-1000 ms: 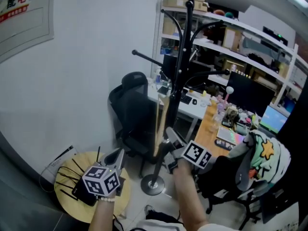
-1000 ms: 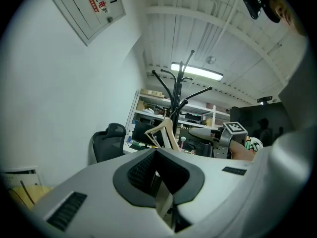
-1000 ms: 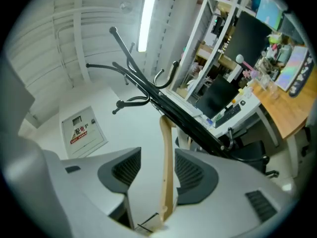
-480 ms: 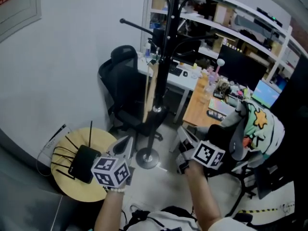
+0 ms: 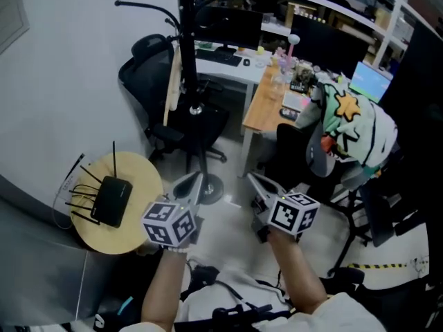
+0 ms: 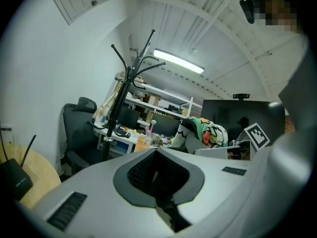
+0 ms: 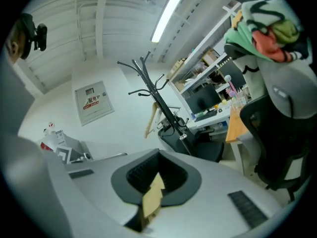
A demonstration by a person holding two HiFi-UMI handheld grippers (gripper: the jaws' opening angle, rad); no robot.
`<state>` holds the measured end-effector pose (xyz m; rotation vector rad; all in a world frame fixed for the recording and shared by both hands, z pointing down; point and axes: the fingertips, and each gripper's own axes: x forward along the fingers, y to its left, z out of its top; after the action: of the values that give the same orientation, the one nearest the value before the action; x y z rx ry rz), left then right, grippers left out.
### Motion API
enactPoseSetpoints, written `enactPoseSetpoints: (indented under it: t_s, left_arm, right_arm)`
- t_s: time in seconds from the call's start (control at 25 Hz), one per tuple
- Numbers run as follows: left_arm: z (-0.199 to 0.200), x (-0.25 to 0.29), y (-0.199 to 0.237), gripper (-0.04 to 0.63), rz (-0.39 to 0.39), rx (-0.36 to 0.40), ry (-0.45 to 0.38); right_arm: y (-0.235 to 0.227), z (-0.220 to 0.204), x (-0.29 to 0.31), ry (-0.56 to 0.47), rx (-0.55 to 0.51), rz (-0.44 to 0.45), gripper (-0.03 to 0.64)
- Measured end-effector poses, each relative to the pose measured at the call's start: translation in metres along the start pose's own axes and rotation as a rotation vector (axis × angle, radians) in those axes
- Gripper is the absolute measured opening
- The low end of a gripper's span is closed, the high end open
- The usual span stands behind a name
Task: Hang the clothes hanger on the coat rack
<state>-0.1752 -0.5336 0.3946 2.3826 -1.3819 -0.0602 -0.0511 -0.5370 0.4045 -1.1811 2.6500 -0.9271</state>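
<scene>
A pale wall (image 5: 62, 81) fills the upper left of the head view, and a light floor (image 5: 228, 216) runs across its middle. Along the top edge stands a white table (image 5: 221, 66) with a keyboard and monitors. A wooden table (image 5: 266, 99) crowded with small things juts from it toward the centre.

The black coat rack (image 5: 185, 40) rises at upper centre-left, its round base on the floor just above the tongs. A black office chair (image 5: 149, 54) sits to the left of its pole. A second chair (image 5: 346, 116), draped in a bright patterned garment, stands at the right. At lower left is a round table (image 5: 142, 171) of light wood.

The left tongs (image 5: 190, 181) and right tongs (image 5: 257, 182) are held side by side at lower centre, both pointing toward the rack's base and well apart from the rack. The left jaws are pressed together with nothing between them. The right jaws are also together, and a tan patch (image 7: 153, 192) shows at their seam; I cannot tell what it is.

The wooden clothes hanger (image 5: 170, 81) hangs on the coat rack, just left of the pole. A black router (image 5: 111, 200) with antennas lies on the round table.
</scene>
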Motion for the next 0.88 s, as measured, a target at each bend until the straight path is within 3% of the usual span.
enactPoseSetpoints:
  t_s: [0.48,0.88]
  left_arm:
    - [-0.087,-0.051,-0.106,-0.009,0.045,-0.062,0.064]
    - [-0.113,-0.081,-0.121,-0.009,0.009,-0.087,0.108]
  right_arm:
    - [0.008,-0.046,-0.098,0.024,-0.05,0.127,-0.002]
    - [0.031,-0.062,-0.12,-0.008,0.015,0.095,-0.002]
